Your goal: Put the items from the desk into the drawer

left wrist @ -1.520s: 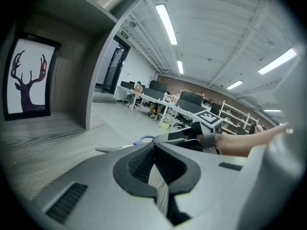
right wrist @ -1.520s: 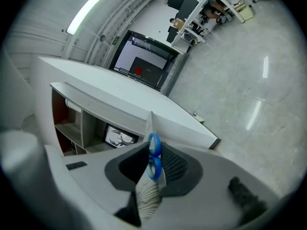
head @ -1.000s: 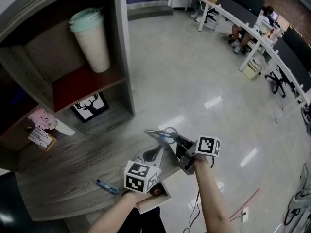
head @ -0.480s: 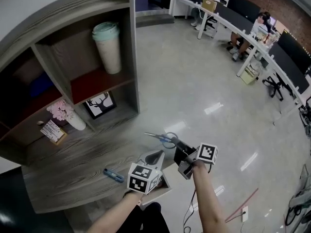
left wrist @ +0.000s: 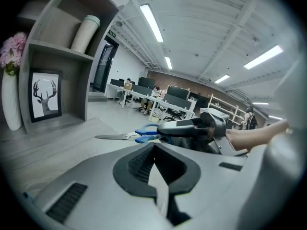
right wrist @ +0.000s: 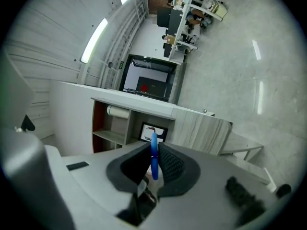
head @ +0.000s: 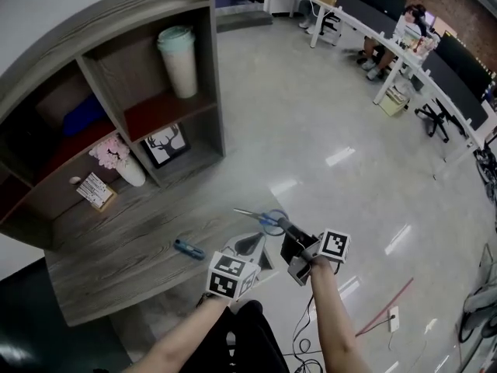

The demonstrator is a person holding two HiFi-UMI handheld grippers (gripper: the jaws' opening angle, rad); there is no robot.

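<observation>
- Right gripper [head: 281, 226]: jaws nearly together, pinched on the blue handle of the scissors [head: 262, 218]; in the right gripper view the handle stands edge-on between the pads, so the hold is on a thin plastic loop only
- Left gripper [head: 250, 245]: jaws together with nothing between them; it sits just beside the right gripper, below the scissors
- The scissors: held in the air near the front edge of the desk [head: 116, 247], blades shut and pointing out to the left, away from the right gripper's jaws; most of their length hangs unsupported
- Risk, as I judge it: with the grip so far from the blade end, the scissors could swing or twist in the pads on a quick turn, and a slip here would drop them to the floor rather than the desk
- The blade tip leads; it could catch the left gripper or a drawer wall if lowered at this angle
- The drawer itself I cannot make out clearly in any view, so the drop would need aiming first
- A small blue item [head: 189, 249] lies on the desk, well apart from both grippers; it is yet to be stowed
</observation>
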